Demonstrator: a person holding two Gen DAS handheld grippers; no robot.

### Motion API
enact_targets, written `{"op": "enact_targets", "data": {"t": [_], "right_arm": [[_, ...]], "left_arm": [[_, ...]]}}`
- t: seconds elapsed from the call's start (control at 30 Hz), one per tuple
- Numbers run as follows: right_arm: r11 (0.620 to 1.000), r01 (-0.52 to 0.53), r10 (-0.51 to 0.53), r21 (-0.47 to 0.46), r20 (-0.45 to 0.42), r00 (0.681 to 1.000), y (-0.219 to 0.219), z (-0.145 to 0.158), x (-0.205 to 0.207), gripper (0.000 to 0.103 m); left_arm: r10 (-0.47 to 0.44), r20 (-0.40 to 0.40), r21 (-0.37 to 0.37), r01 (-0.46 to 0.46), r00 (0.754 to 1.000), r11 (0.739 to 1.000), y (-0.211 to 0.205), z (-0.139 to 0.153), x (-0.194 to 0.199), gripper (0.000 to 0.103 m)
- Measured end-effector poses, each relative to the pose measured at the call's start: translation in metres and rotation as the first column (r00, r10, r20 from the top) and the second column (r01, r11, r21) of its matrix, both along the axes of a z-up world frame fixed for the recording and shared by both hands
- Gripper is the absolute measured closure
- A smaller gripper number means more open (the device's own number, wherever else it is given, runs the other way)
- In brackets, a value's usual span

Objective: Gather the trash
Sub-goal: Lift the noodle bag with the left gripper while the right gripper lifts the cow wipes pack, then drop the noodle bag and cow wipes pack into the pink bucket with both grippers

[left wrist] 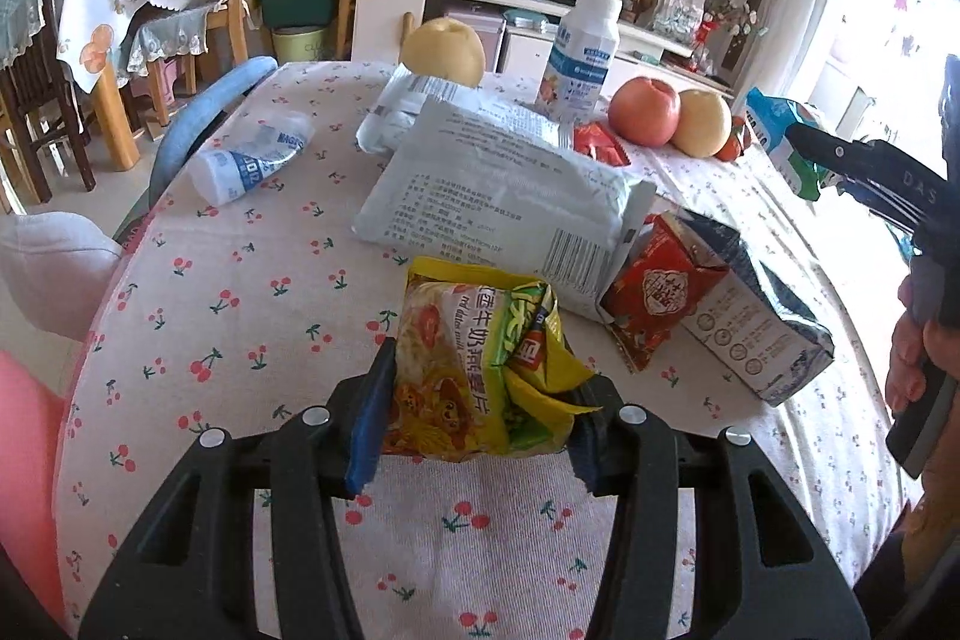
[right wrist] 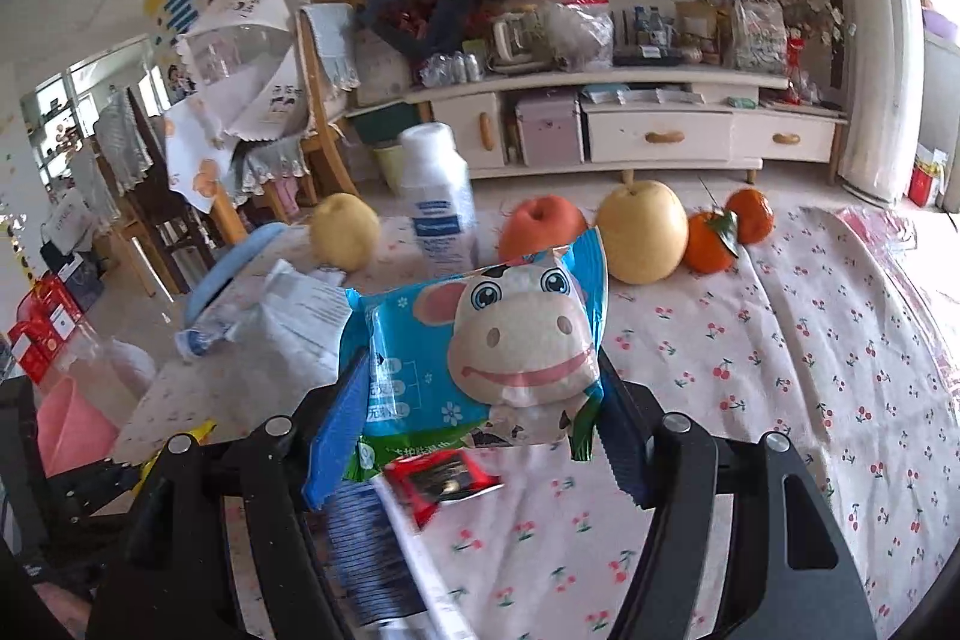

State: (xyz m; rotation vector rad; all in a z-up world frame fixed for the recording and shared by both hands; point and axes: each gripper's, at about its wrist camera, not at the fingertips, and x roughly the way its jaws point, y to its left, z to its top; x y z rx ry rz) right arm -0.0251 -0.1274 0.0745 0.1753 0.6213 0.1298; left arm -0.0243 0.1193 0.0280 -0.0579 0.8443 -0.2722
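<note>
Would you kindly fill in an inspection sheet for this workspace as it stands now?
Surface: table under a cherry-print cloth.
Job's things: yellow wrapper; cow-print packet; white bag; red carton; crushed bottle.
Clutter: apple, pears, oranges, upright white bottle.
Grippers: left hand-held gripper shut on the yellow wrapper; right hand-held gripper shut on the cow-print packet.
Cables: nothing seen.
Surroundings: TV cabinet, chairs.
</note>
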Motion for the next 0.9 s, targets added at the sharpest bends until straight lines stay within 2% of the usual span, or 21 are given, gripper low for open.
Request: {"op": "enact_targets", "data": {"t": [0.3,0.37,0.53,0.73,0.9], "right_arm": [[0.996,-0.083,0.084,-0.02,0.023,0.996,0.051,0.013,-0.026,0.034],[0.993,-0.113,0.114,-0.027,0.019,0.993,0.067,0.013,-0.032,0.034],[0.982,-0.186,0.186,-0.043,0.011,0.982,0.108,0.013,-0.047,0.034],[0.957,-0.285,0.285,-0.062,-0.004,0.959,0.171,0.013,-0.059,0.034],[0.927,-0.367,0.367,-0.07,-0.014,0.93,0.224,0.012,-0.067,0.034]], "left_arm": [[0.043,0.041,-0.083,-0.039,0.998,0.996,0.029,0.022,-0.009,0.052],[0.067,0.041,-0.134,-0.061,0.997,0.989,0.042,0.027,-0.011,0.052],[0.132,0.069,-0.168,-0.119,0.989,0.979,0.067,0.04,-0.019,0.052],[0.228,0.08,-0.189,-0.21,0.97,0.959,0.109,0.054,-0.029,0.052],[0.324,0.095,-0.204,-0.3,0.941,0.932,0.149,0.066,-0.038,0.052]]}}
